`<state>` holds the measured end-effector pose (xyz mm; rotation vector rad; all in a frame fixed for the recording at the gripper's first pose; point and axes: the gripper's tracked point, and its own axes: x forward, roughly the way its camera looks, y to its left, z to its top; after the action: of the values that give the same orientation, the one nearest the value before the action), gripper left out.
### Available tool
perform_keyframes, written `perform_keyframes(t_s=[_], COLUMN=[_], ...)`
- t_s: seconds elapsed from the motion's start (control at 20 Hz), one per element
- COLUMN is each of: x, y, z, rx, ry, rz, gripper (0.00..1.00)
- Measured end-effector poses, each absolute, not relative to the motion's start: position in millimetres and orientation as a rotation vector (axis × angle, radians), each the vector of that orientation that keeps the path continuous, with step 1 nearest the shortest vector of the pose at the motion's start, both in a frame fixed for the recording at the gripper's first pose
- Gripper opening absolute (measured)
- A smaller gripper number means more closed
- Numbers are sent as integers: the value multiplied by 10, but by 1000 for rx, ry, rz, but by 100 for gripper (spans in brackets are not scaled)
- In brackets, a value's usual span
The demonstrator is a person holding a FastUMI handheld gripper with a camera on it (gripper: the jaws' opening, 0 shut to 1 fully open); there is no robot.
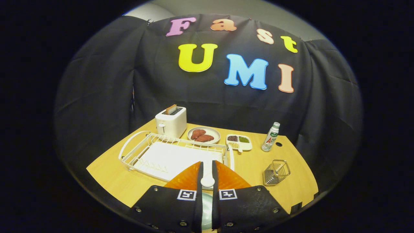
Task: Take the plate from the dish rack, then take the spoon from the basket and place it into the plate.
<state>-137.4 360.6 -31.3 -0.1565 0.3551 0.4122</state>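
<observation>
Hand-held gripper (pixel 207 168) is nearly closed, its 2 fingers clamping a white spoon (pixel 207 181), whose round end shows between them. A pale plate (pixel 207 207) sits below the fingers, at the desk's near edge. Dish rack (pixel 168 153) lies just ahead, toward the desk's left side. Wire basket (pixel 276 172) stands apart, near the desk's right edge. Toaster (pixel 170 121) at the far edge.

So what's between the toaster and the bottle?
A plate with two reddish meat pieces, then a white divided dish, side by side, in the gripper view.
</observation>
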Motion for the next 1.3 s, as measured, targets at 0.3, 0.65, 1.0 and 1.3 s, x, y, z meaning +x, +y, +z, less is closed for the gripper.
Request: perform_keyframes(t_s=[0.3,0.65,1.0,1.3], x=[-1620,-1771,-1790,-1761], y=[3832,3900,3891,3926], z=[-741,-1083,-1190,-1181], rx=[-166,-164,-160,-175], ry=[444,524,557,552], rz=[481,526,542,564], gripper=[11,11,13,15])
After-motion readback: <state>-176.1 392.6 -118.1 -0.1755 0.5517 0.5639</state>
